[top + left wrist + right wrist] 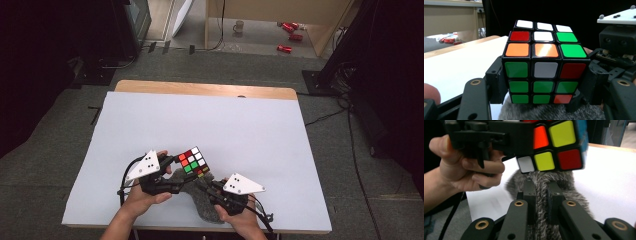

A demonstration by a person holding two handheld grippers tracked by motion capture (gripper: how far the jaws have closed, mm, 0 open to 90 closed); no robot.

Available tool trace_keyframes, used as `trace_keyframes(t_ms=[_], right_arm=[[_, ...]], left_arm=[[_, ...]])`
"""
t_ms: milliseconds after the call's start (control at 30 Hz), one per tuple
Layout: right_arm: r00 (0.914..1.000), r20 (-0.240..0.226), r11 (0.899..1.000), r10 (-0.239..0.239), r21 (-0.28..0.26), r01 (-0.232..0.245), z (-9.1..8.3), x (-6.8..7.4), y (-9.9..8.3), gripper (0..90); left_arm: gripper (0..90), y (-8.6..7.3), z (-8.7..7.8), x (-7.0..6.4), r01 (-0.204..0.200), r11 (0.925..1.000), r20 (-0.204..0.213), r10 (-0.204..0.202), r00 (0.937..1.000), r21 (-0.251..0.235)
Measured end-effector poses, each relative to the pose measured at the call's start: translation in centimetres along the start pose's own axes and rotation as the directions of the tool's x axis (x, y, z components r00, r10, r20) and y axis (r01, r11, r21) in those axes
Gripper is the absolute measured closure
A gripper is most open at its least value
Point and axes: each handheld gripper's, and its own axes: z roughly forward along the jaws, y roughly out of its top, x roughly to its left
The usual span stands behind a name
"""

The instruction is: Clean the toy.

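Observation:
A scrambled Rubik's cube (192, 161) is held just above the white table sheet near the front edge. My left gripper (545, 82) is shut on the cube (543, 67), one black jaw on each side face; in the high view the left gripper (174, 169) sits at the cube's left. Under the cube lies a grey fuzzy cloth (200, 202). My right gripper (541, 192) is shut on a fold of that cloth (541, 180), right below the cube (560, 145). From above, the right gripper (209, 183) is beside the cube's near right corner.
A white sheet (210, 125) covers the table, with a wooden strip (205, 89) along the far edge. Beyond it, on the floor, are a mug (238, 26) and red cans (290, 27). Dark stands flank the table.

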Motion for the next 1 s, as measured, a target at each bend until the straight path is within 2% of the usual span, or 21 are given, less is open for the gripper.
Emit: trace_keyframes(t_ms=[67,133,233,300,367,433,500,633,667,700,767,900,1000], right_arm=[[0.9998,0.008,1.000,0.015,-0.010,-0.015,-0.2,-0.3,0.0,82.3],[0.9978,0.043,0.998,0.051,-0.040,-0.050,-0.9,-1.4,0.2,82.3],[0.9963,0.061,0.997,0.061,-0.048,-0.058,-1.1,-1.6,0.2,82.3],[0.9970,0.056,0.998,0.053,-0.036,-0.051,-0.9,-1.4,0.0,82.3],[0.9986,0.032,0.999,0.042,-0.017,-0.042,-0.4,-1.0,-0.1,82.3],[1.0000,0.005,1.000,0.005,0.002,-0.005,0.1,-0.2,-0.3,82.1],[0.9999,0.011,1.000,-0.014,-0.001,0.014,0.0,0.0,-0.1,82.0],[0.9987,0.049,0.999,0.017,-0.032,-0.015,-0.7,-1.1,0.1,82.0],[0.9958,0.086,0.998,0.031,-0.048,-0.027,-1.2,-1.8,0.2,82.0],[0.9958,0.086,0.998,0.031,-0.048,-0.027,-1.2,-1.8,0.2,82.0],[0.9917,0.123,0.998,0.037,-0.058,-0.030,-1.7,-2.5,0.3,81.9],[0.9793,0.201,0.997,0.024,-0.074,-0.010,-2.6,-3.3,0.8,79.6],[0.9636,0.265,0.997,0.034,-0.079,-0.013,-3.2,-4.1,1.1,70.3]], left_arm=[[34.7,0.0,-0.2,0.1,-0.001,1.0000,-0.004,0.001,1.0000,0.002],[34.8,0.0,-0.3,0.2,0.007,1.0000,-0.003,-0.007,1.0000,-0.006],[34.7,0.0,-0.2,0.1,0.002,1.0000,-0.001,-0.002,1.0000,-0.002],[34.7,0.0,-0.1,0.0,0.001,1.0000,0.002,-0.001,1.0000,0.003],[34.7,-0.1,0.1,-0.1,-0.003,1.0000,0.003,0.003,1.0000,0.008],[34.7,-0.1,0.2,-0.1,-0.004,0.9999,0.007,0.004,1.0000,0.010],[34.7,0.0,0.1,-0.1,-0.005,1.0000,0.007,0.005,1.0000,0.007],[34.8,0.0,-0.2,0.1,0.001,1.0000,-0.001,-0.001,1.0000,-0.003],[34.8,0.0,-0.3,0.2,0.000,1.0000,-0.005,0.000,1.0000,-0.001],[34.8,0.0,-0.3,0.2,-0.001,1.0000,-0.009,0.001,1.0000,0.002],[34.7,-0.1,-0.3,0.2,0.000,1.0000,-0.013,0.000,0.9999,0.007],[34.7,-0.1,-0.2,0.3,0.005,1.0000,-0.022,-0.005,0.9997,0.006],[34.7,-0.1,-0.2,0.3,0.009,0.9999,-0.028,-0.009,0.9996,0.007]])
